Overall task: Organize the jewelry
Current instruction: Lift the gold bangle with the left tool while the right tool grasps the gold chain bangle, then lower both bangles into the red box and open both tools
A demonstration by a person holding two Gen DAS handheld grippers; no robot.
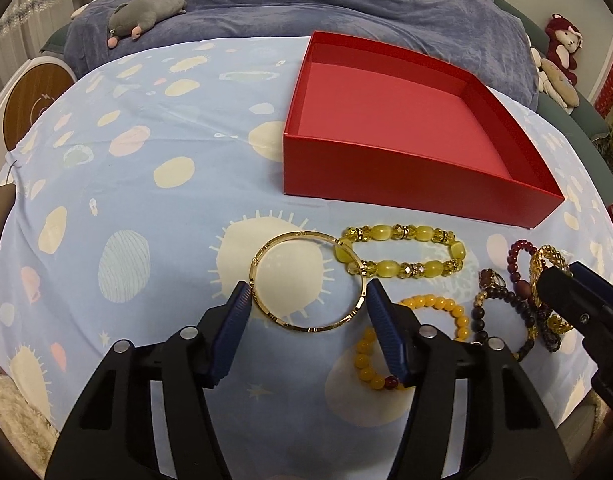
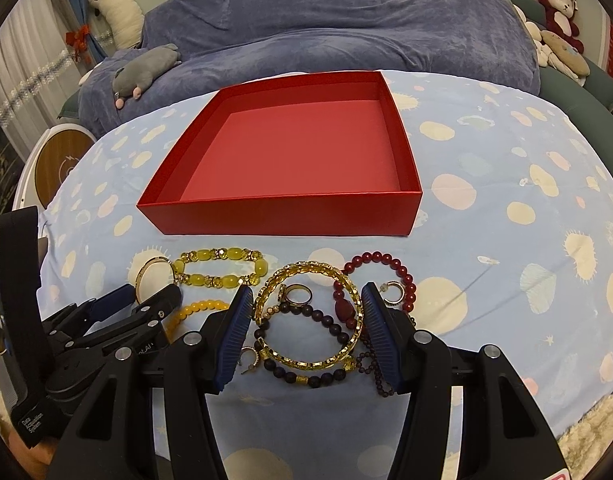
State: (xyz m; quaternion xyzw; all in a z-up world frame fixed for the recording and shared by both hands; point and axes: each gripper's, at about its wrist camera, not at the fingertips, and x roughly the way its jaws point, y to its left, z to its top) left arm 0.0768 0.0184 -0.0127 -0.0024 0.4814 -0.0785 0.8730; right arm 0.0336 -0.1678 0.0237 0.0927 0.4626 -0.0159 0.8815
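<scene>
Blue bedding printed with pale blobs and spiky suns (image 1: 154, 152) covers the work surface, with a rumpled purple-blue blanket (image 2: 346, 20) heaped behind it, a grey plush animal (image 1: 146, 14) lying on that blanket, and a dark red plush toy (image 2: 558, 8) among other soft toys at the far right. One red box (image 2: 282, 210), shallow and open-topped, sits on the bedding beyond the jewelry; its pink floor holds nothing. Nearer the cameras lies the jewelry in a loose row: a plain gold bangle (image 1: 266, 256) at the left end, its far right rim touching a yellow stone bracelet (image 1: 402, 233); an orange bead bracelet (image 1: 430, 302) just in front of that; then a tangled pile to the right made of a gold chain bracelet (image 2: 306, 365), a dark bead bracelet (image 2: 322, 320) threaded through it, a red bead bracelet (image 2: 386, 258) around its far side, one gold ring (image 2: 297, 293) inside the chain loop, and a small gold hoop (image 2: 395, 286) beside the red beads. The left gripper (image 1: 308, 294) stands spread wide, its blue pads flanking the near half of the gold bangle without closing on it, the right pad overlying the orange beads. The right gripper (image 2: 307, 298) is likewise spread wide, straddling the tangled pile, gripping nothing.
</scene>
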